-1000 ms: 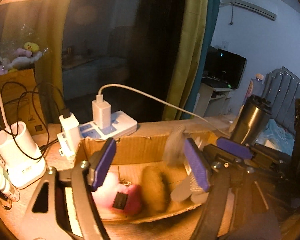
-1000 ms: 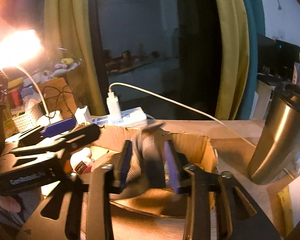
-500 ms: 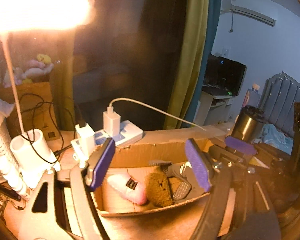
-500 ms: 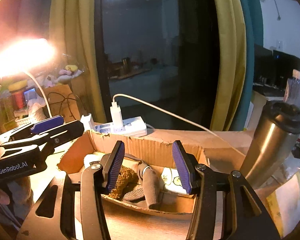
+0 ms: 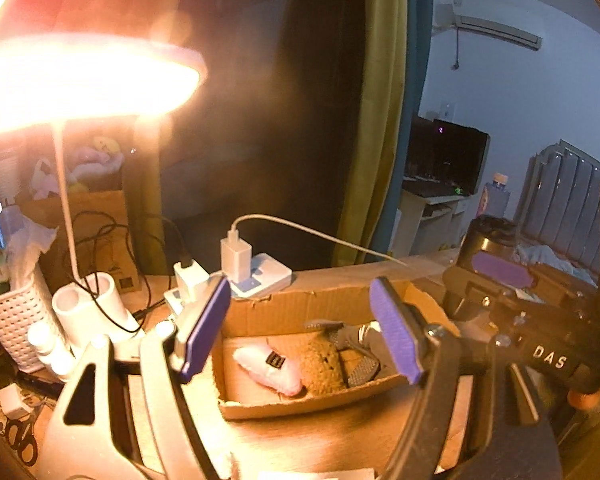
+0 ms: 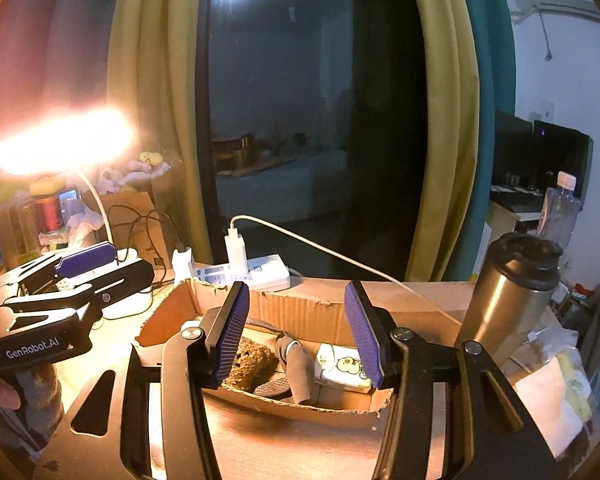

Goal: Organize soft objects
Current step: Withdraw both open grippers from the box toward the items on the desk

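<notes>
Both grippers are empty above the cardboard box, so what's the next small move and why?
Probably swing the right gripper toward the white cloth lying right of the cardboard box. The pink plush, brown plush and grey sock already lie inside; that cloth looks like the nearest soft item outside.

Rough cardboard box [image 6: 300, 312], brushed-metal tumbler [image 6: 504, 296], fuzzy brown toy [image 6: 252, 362].

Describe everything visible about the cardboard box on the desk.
The cardboard box is a shallow, open brown tray with torn, ragged edges, sitting flat on the wooden desk in front of the white power strip. Inside lie a pink plush, a brown fuzzy item, grey socks and a tissue pack. Neither gripper touches it.
</notes>
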